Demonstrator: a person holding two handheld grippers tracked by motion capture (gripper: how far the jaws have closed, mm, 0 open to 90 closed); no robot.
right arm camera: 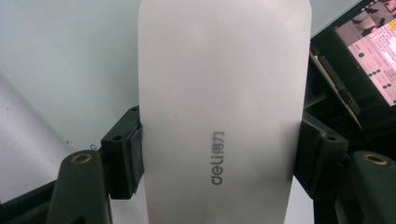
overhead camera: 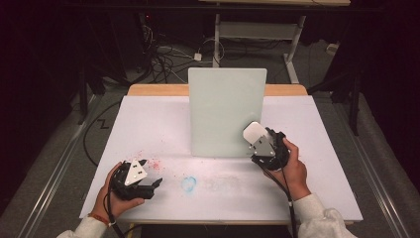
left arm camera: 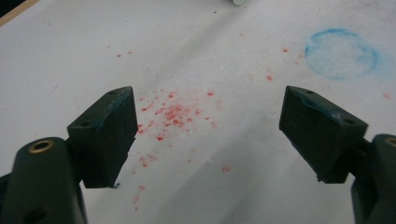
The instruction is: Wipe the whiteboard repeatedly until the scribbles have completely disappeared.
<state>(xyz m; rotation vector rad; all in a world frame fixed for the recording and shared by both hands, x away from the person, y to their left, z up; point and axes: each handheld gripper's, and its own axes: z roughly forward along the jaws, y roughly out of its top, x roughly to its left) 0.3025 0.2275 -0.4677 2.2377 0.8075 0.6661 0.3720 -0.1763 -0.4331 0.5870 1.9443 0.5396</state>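
My left gripper [left arm camera: 205,135] rested wide apart over red crumbs [left arm camera: 170,114] on the white table [overhead camera: 148,119]. Farther out, my right gripper [right arm camera: 217,154] clamped a white deli-branded eraser [right arm camera: 219,93] at the upright whiteboard's [overhead camera: 223,109] lower right corner.

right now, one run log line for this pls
right tongs shut on white eraser | by upright whiteboard | left tongs open, empty

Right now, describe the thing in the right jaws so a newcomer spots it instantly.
Find the upright pale board mid-table. At its lower right corner, the right gripper clamps a white rounded eraser. It alone carries a grey "deli" logo; nearby are just red crumbs and a blue smudge.
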